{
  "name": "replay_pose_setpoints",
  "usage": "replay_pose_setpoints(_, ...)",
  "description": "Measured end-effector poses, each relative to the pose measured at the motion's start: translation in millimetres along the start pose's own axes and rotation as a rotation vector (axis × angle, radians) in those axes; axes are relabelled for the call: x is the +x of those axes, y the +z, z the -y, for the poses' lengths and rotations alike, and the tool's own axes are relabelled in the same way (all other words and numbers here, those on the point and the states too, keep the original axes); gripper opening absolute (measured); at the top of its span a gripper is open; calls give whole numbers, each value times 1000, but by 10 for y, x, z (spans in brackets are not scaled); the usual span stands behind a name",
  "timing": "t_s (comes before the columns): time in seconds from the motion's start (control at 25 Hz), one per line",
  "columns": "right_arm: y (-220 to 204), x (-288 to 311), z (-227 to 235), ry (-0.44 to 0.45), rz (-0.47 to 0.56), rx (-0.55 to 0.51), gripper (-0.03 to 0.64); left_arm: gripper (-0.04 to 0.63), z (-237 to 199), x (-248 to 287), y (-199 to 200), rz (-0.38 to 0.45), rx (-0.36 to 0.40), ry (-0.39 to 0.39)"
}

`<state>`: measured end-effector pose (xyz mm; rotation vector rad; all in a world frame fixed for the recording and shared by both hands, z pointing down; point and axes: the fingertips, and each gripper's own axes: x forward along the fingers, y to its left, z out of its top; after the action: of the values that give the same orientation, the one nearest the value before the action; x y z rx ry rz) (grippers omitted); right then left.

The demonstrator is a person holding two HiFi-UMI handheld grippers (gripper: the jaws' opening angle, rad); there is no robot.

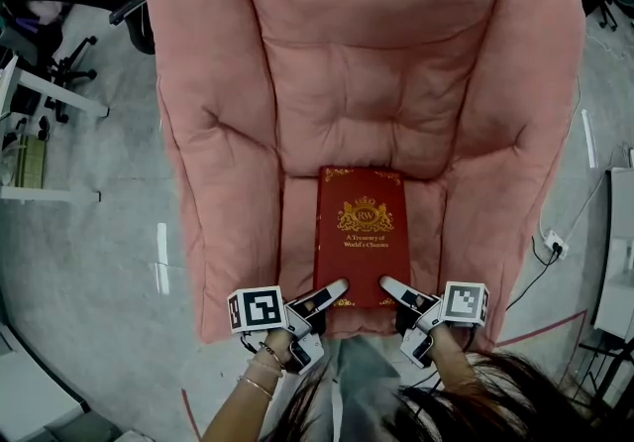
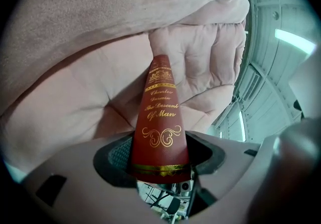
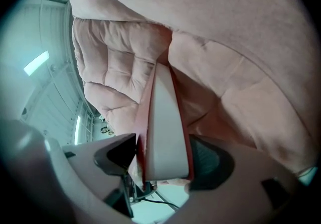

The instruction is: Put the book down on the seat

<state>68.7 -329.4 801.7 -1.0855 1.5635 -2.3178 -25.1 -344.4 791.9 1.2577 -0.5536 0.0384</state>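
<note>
**On the pink armchair's seat: red book down flat, tongs at its near corners**

On the seat cushion of the padded pink armchair the red book lies flat with its front cover up. The gold crest and the title "A Treasury of World's Classics" read upright from the person's side. Its far end sits at the foot of the backrest and its near end is near the seat's front edge, between the two padded arms.

The left tongs are at the near left corner. In the left gripper view the spine, lettered "Charles Darwin, The Descent of Man", stands between the two dark pads, which are closed on it.

The right tongs are at the near right corner. In the right gripper view the pale page edge and both red covers stand between the jaws, which are spread wide, the pads just beside the covers rather than clamping them.

Each marker cube, left and right, sits behind its tongs, and a bracelet shows on the left hand. Grey floor surrounds the chair.
</note>
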Motion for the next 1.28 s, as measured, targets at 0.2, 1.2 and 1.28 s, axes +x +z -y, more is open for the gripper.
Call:
replay_pose_setpoints(0.2,-19,23,37,-23,-3,-12,324,276,-47,5,-40,-41,56,46)
replay_pose_setpoints(1.2,-16,16,299,-149,-2,-55,344,328,-293,-180,-246,-57,-2,120)
replay_pose_setpoints(1.28,-20,14,323,-165,3,-52,347,328,-312,-194,-241,-47,-9,121)
